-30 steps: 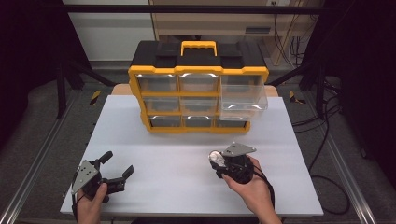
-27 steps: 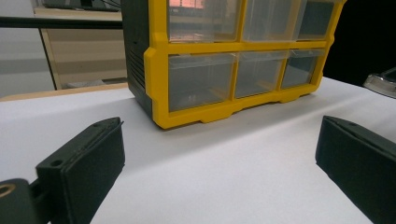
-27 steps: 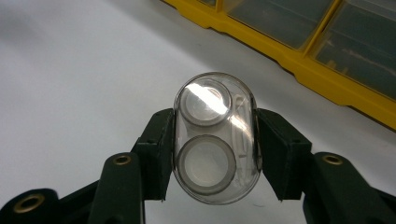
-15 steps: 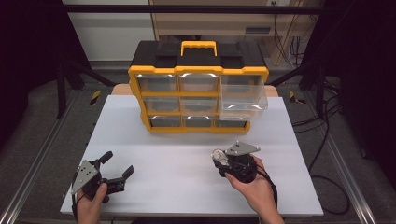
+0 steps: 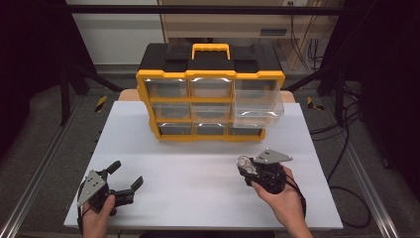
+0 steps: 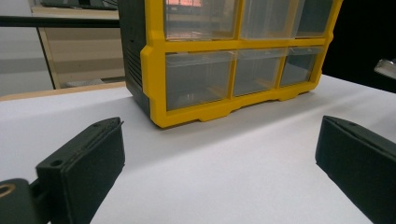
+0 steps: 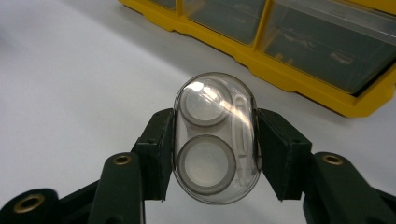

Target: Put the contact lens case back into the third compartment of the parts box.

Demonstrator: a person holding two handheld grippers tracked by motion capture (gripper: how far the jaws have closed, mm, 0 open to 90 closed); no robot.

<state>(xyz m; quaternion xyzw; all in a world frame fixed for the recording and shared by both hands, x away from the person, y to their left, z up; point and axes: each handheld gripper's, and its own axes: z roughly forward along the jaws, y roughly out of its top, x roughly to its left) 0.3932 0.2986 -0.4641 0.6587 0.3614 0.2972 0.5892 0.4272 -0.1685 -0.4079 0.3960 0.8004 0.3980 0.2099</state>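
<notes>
Right gripper (image 7: pixel 212 154) clamps what looks like a clear case (image 7: pixel 215 140).

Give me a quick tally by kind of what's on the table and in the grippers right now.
Yellow-and-black drawer organizer: 1
Clear oval case, clamped in the right gripper: 1
Grippers, counting the left gripper with jaws apart: 2
Total: 4

clear oval case (image 7: pixel 215 137) clamped in right gripper (image 7: pixel 215 149) above table.
</notes>
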